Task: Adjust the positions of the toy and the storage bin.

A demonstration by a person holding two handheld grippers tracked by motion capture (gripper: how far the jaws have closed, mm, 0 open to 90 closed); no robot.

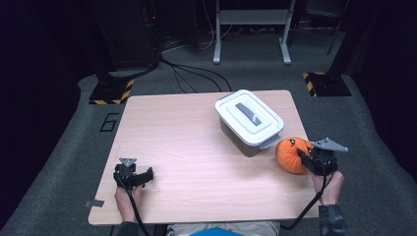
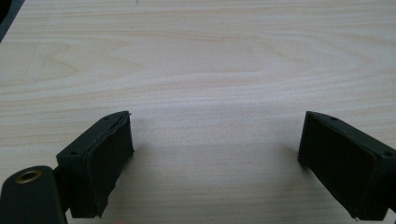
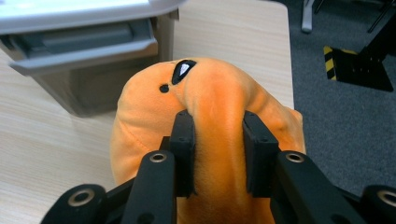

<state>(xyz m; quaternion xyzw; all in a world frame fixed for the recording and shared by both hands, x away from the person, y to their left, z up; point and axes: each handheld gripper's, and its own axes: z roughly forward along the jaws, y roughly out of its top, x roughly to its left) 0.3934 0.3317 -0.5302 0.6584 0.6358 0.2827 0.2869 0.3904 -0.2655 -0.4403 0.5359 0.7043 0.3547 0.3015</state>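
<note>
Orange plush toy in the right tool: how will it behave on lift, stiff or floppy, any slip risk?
Probably soft and floppy: the round orange plush toy bulges into a ridge between the right tool's jaws. Likely light for its size, being stuffed fabric. Slip seems unlikely, since the jaws pinch a fold of fuzzy cloth, though the body may sag below the grip.

Lab: hazard-striped stand bases (image 1: 112,92), floor cables (image 1: 189,73), grey carpet (image 1: 64,147)

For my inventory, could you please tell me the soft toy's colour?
The round plush toy is orange with black markings, clearest in the right gripper view.
</note>
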